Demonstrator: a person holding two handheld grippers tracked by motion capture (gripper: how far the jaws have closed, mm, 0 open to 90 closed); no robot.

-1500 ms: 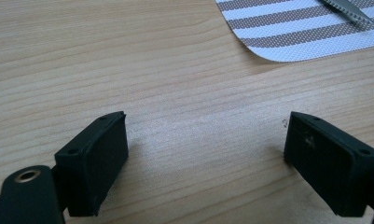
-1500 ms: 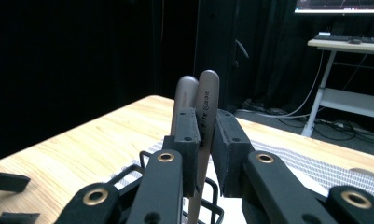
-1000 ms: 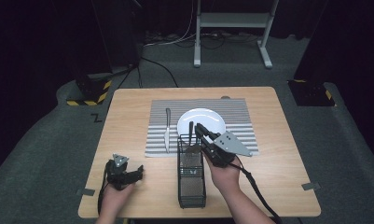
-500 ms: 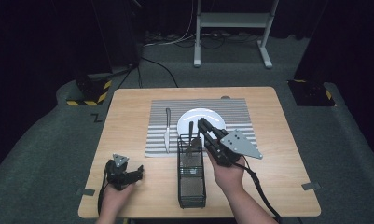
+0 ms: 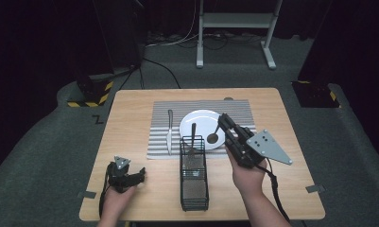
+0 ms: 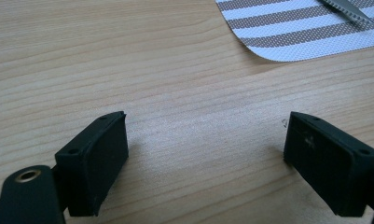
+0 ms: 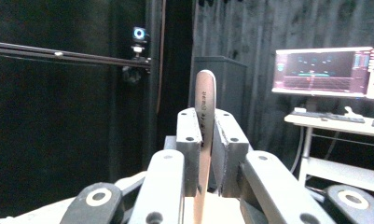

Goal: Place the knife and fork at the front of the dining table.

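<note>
Right tool (image 5: 221, 119) pinching spoon (image 7: 204, 116) handle between pads, bowl hanging above plate (image 5: 199, 118)

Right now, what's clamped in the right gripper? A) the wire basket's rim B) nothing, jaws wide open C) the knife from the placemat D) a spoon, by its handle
D: in the right gripper view the right gripper has its jaws shut on a thin metal handle, and the high view shows the spoon hanging from it, bowl over the plate; the knife lies on the placemat.
</note>
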